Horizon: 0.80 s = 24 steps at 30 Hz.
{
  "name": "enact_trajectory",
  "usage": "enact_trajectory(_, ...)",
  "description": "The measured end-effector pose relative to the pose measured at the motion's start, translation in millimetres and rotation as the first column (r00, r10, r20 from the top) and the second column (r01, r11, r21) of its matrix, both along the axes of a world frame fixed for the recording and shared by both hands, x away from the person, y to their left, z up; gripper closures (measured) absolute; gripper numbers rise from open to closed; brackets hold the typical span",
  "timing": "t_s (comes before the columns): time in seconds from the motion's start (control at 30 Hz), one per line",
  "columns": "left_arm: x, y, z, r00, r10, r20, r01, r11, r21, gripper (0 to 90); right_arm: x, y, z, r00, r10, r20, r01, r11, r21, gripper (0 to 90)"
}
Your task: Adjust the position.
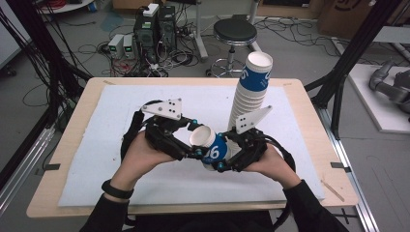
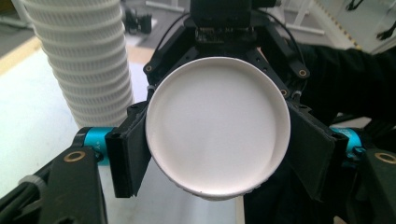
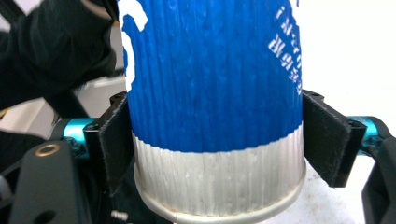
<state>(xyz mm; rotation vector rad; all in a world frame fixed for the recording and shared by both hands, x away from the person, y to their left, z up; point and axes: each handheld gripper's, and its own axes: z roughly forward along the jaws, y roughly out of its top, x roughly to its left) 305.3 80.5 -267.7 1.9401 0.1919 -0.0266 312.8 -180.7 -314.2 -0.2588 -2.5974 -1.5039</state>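
I am holding one blue-and-white paper cup (image 1: pixel 211 147) clenched between both tools, left tool (image 1: pixel 196 137) and right tool (image 1: pixel 223 159), off the cup stack (image 1: pixel 249 92) at two o'clock, placement remaining.

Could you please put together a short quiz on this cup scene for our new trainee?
1. True or false: the stack of cups lies on its side on the white mat.
2. Which jaws flank the single paper cup? A: those of the left gripper alone. B: those of the right gripper alone. C: those of both.
3. What colour is the wide printed band on the paper cup?

Key
1. False: it stands on end, leaning slightly.
2. C: each gripper view shows the cup between that gripper's own two black pads.
3. Blue, with white print.
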Motion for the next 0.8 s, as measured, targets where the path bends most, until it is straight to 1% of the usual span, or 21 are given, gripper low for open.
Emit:
enact_trajectory(0.03,0.6,1.7,0.2,1.0,0.0,-0.003,0.0,0.9995,-0.032,29.2,-0.8,-1.1,1.4,0.9999,-0.014,-0.005,0.014,1.0,0.018,18.9)
enact_trajectory(0.1,1.1,4.5,0.6,1.0,0.003,0.0,-0.003,0.9953,-0.097,29.3,-0.9,-3.8,4.1,0.9997,-0.026,0.001,0.025,0.997,0.07,18.6)
enact_trajectory(0.13,1.2,5.8,1.0,0.9999,0.004,0.01,-0.003,0.9934,-0.114,29.4,-1.2,-5.3,5.3,0.9995,-0.032,-0.003,0.032,0.995,0.096,18.2)
enact_trajectory(0.2,0.1,6.4,1.7,0.9998,0.016,0.014,-0.013,0.9892,-0.146,29.5,-1.3,-7.4,6.7,0.999,-0.044,-0.006,0.044,0.99,0.135,17.7)
enact_trajectory(0.23,-0.6,6.6,2.1,0.9997,0.02,0.015,-0.017,0.9876,-0.156,29.5,-1.5,-8.5,7.2,0.9987,-0.051,-0.009,0.051,0.987,0.154,17.5)
enact_trajectory(0.27,-0.9,6.7,2.5,0.9995,0.022,0.022,-0.018,0.9866,-0.162,29.5,-1.6,-8.8,7.3,0.9985,-0.054,-0.002,0.054,0.984,0.17,17.4)
enact_trajectory(0.3,-1.4,6.9,2.8,0.9994,0.027,0.024,-0.022,0.985,-0.171,29.5,-1.8,-9.6,7.4,0.9984,-0.057,0.006,0.055,0.983,0.177,17.0)
enact_trajectory(0.33,-1.8,7.5,3.0,0.9991,0.034,0.026,-0.028,0.9821,-0.186,29.6,-2.3,-9.8,7.8,0.9978,-0.066,0.003,0.064,0.981,0.185,16.1)
enact_trajectory(0.4,-1.7,10.7,3.8,0.9986,0.042,0.033,-0.034,0.9742,-0.223,29.7,-2.2,-10.2,7.8,0.9968,-0.079,0.002,0.078,0.979,0.187,15.3)
enact_trajectory(0.43,-1.2,12.3,4.2,0.9987,0.041,0.032,-0.032,0.9715,-0.235,29.7,-1.9,-10.6,7.5,0.9966,-0.083,0.002,0.081,0.978,0.193,15.2)
enact_trajectory(0.5,-0.8,14.3,4.1,0.9988,0.039,0.028,-0.031,0.9675,-0.251,29.7,-2.2,-10.6,7.2,0.9963,-0.086,-0.01,0.086,0.974,0.208,15.2)
enact_trajectory(0.57,-0.1,14.8,3.6,0.9991,0.035,0.025,-0.027,0.9653,-0.26,29.7,-2.7,-9.9,7.3,0.9965,-0.084,-0.002,0.082,0.971,0.222,15.3)
enact_trajectory(0.63,0.4,14.7,2.8,0.999,0.039,0.023,-0.032,0.9663,-0.256,29.7,-3.1,-10.1,7.7,0.9957,-0.092,0.006,0.088,0.97,0.225,15.7)
enact_trajectory(0.67,1.0,14.9,2.5,0.9993,0.032,0.021,-0.026,0.9662,-0.256,29.7,-2.9,-10.8,7.7,0.9956,-0.094,0.006,0.09,0.97,0.228,16.6)
enact_trajectory(0.7,1.0,14.9,2.4,0.9993,0.031,0.021,-0.025,0.9668,-0.254,29.7,-2.5,-11.3,7.9,0.9963,-0.086,0.003,0.083,0.97,0.23,17.3)
enact_trajectory(0.77,0.3,14.6,2.3,0.9993,0.03,0.023,-0.024,0.9703,-0.241,29.5,-1.7,-12.4,8.0,0.9965,-0.083,0.012,0.078,0.971,0.227,18.2)
enact_trajectory(0.8,-0.4,14.3,2.4,0.9993,0.03,0.024,-0.023,0.9717,-0.235,29.4,-2.3,-12.4,8.2,0.9972,-0.075,0.01,0.071,0.973,0.22,18.4)
